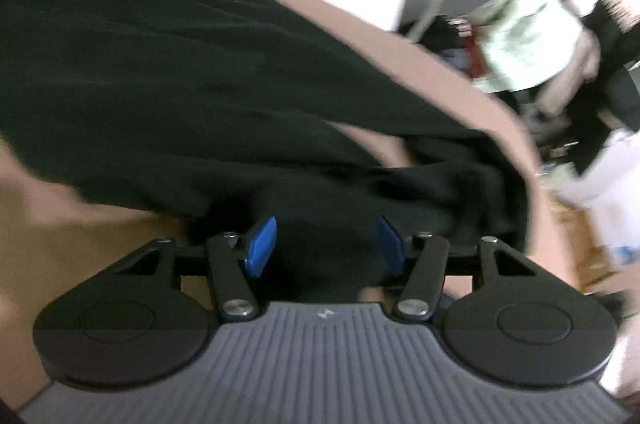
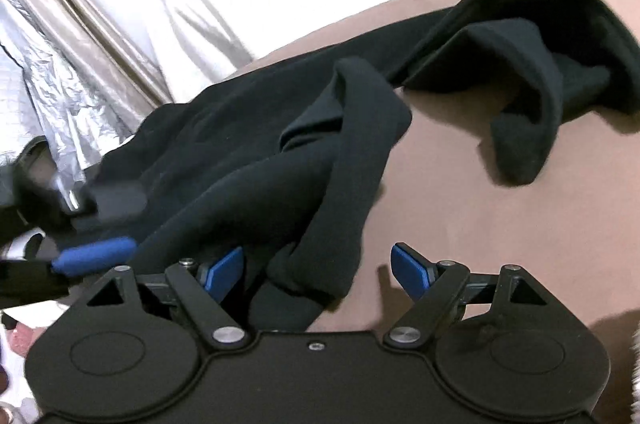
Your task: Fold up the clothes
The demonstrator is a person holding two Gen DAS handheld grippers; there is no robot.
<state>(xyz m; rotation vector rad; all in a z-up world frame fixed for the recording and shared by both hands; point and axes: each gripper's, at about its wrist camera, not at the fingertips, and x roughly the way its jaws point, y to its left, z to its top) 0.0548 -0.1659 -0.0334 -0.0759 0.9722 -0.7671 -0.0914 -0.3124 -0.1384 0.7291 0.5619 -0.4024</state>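
Note:
A black long-sleeved garment (image 1: 180, 64) lies rumpled on a pinkish-brown bed surface (image 1: 400, 36). In the left wrist view, which is blurred, my left gripper (image 1: 326, 246) hangs open just over the garment's near edge; its blue pads (image 1: 262, 246) do not press the cloth. In the right wrist view the garment (image 2: 240, 152) runs from the left to a curled sleeve (image 2: 520, 144) at the right. My right gripper (image 2: 318, 272) stands wide open, with a thick fold of the cloth (image 2: 304, 280) lying loose between its pads, nearer the left one. A blurred blue fingertip (image 2: 96, 256) of the left gripper shows at the left.
The bed's edge (image 1: 532, 152) curves down the right side. Beyond it lie a pile of clothes and bags (image 1: 520, 24) and a cardboard box (image 1: 592, 244). Curtains (image 2: 80, 8) and a crinkled silver sheet (image 2: 52, 84) hang behind the bed. Bare bed surface (image 2: 500, 224) lies right of the fold.

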